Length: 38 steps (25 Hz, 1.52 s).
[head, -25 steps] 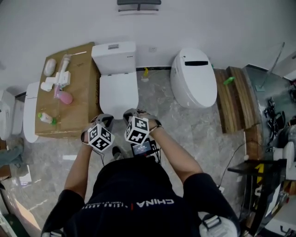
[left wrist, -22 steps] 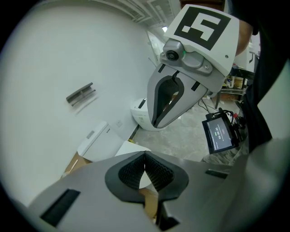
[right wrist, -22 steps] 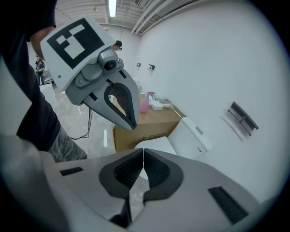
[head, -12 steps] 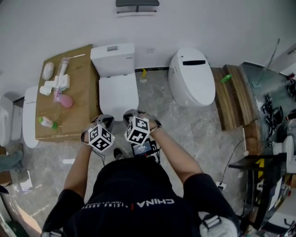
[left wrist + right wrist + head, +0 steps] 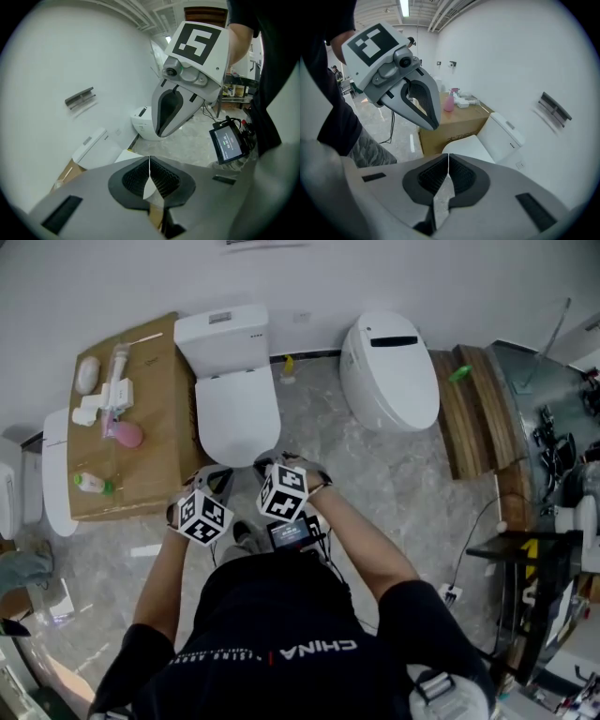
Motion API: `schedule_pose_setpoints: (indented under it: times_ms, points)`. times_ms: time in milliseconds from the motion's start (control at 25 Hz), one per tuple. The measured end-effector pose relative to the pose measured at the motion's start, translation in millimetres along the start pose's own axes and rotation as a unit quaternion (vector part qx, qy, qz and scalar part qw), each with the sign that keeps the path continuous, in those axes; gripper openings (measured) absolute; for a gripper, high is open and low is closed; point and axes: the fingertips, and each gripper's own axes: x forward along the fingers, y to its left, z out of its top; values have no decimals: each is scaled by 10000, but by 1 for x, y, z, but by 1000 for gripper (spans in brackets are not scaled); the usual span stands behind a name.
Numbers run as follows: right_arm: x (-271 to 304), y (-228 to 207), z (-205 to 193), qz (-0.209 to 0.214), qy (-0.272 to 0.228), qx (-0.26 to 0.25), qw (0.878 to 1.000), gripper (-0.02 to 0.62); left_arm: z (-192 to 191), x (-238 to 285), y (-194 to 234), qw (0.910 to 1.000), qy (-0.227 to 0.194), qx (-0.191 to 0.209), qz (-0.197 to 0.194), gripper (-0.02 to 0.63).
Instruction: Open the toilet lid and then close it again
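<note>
Grey marble floor (image 5: 394, 493); left gripper (image 5: 149, 161), right gripper (image 5: 448, 159) clamped empty near white plastic toilet lid (image 5: 239, 413) (glossy: tips could slip)

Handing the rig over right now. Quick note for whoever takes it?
Tools: left tool shut, empty; right tool shut, empty. Both are held side by side near the front edge of the toilet lid.
Lid: down, flat.
Done: cannot tell whether it has been opened once already.
Left: if not, lift the lid by its front edge, then lower it again.
</note>
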Motion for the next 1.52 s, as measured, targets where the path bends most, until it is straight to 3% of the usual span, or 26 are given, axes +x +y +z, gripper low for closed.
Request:
schedule_pose_setpoints:
  times_ms: [240,440,560,680,1080,1280,1520]
  points:
    - [39,16,-23,233,42,200,9995,17,-44,34,-22,9988,309,-65,-365,12]
    - [87,30,-60,433,144,263,9986,17,-91,78,-40,9962,753,37,-425,15]
    - [121,34,-84,440,190,282,9985,17,-119,110,-53,9936,975,-2,-573,98]
    - [156,34,-103,400,185,283,9986,20,-145,144,-60,9927,1056,21,-591,134]
    - [283,40,-170,376,379,42,9986,174,-230,261,-74,9875,1440,113,-639,239]
    - [336,33,-192,147,329,-209,9991,212,-256,307,-68,9901,1350,216,-317,275]
    - [386,22,-208,-360,258,-676,9967,243,-287,354,-46,9870,1416,662,366,275]
